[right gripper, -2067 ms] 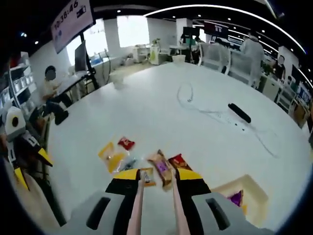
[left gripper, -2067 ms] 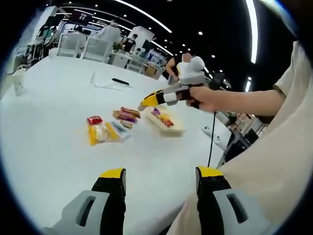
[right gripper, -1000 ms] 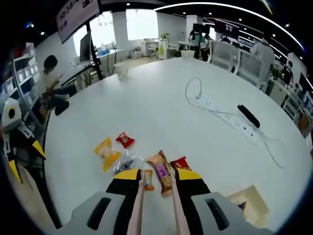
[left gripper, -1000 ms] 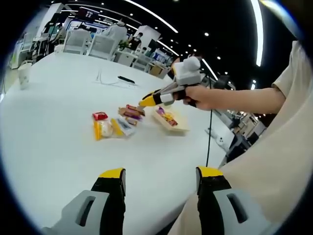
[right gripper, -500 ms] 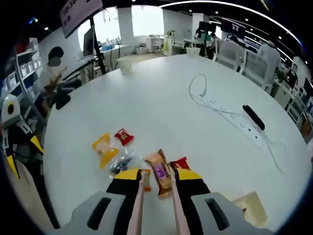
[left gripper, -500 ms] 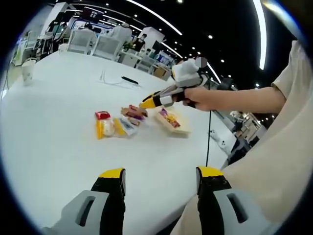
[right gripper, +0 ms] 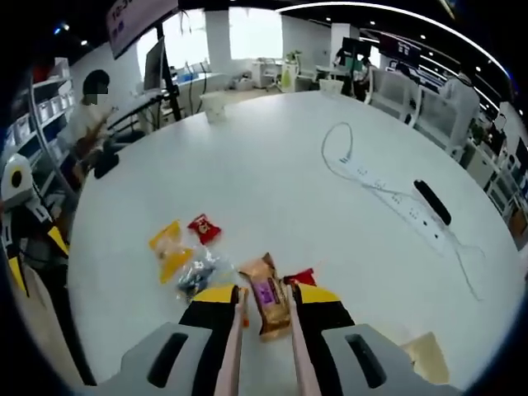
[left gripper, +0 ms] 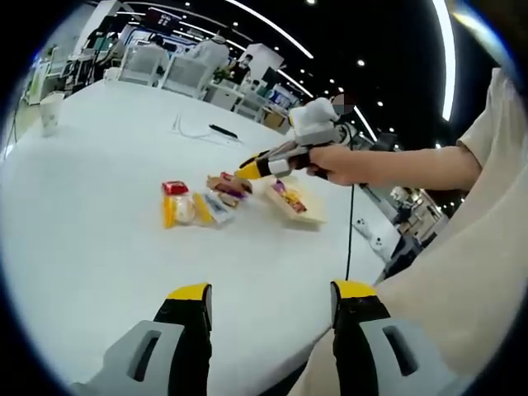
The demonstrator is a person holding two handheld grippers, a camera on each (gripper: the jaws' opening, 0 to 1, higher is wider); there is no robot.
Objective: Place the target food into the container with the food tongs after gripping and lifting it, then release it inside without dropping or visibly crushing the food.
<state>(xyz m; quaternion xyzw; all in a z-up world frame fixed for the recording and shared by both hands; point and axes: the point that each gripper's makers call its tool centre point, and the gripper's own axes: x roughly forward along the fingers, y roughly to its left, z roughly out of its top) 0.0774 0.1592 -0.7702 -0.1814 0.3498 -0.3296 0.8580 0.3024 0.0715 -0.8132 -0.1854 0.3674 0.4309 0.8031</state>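
Observation:
My right gripper [right gripper: 266, 295] is shut on pink food tongs [right gripper: 232, 346], whose two arms run forward between its jaws. A brown and purple snack packet [right gripper: 268, 307] lies on the white table [right gripper: 272, 181] between the tong arms; whether they touch it I cannot tell. A red packet [right gripper: 302, 276] and a small orange one [right gripper: 242, 295] lie beside it. The beige container [right gripper: 425, 353] sits at the lower right. In the left gripper view a hand [left gripper: 346, 162] holds the right gripper [left gripper: 257, 167] above the snacks [left gripper: 229, 188] beside the container [left gripper: 297, 203]. My left gripper [left gripper: 268, 301] is open with nothing between its jaws.
A yellow packet [right gripper: 167, 246], a red packet [right gripper: 200, 227] and a clear packet [right gripper: 198, 276] lie to the left. A power strip with cable [right gripper: 363, 175], a black remote [right gripper: 431, 202] and a cup [right gripper: 213, 104] lie farther off. A person [right gripper: 91, 107] sits beyond the table edge.
The right gripper with the tongs has drifted from the container toward the snack row; the brown packet now lies between the tong arms. The left gripper has barely moved.

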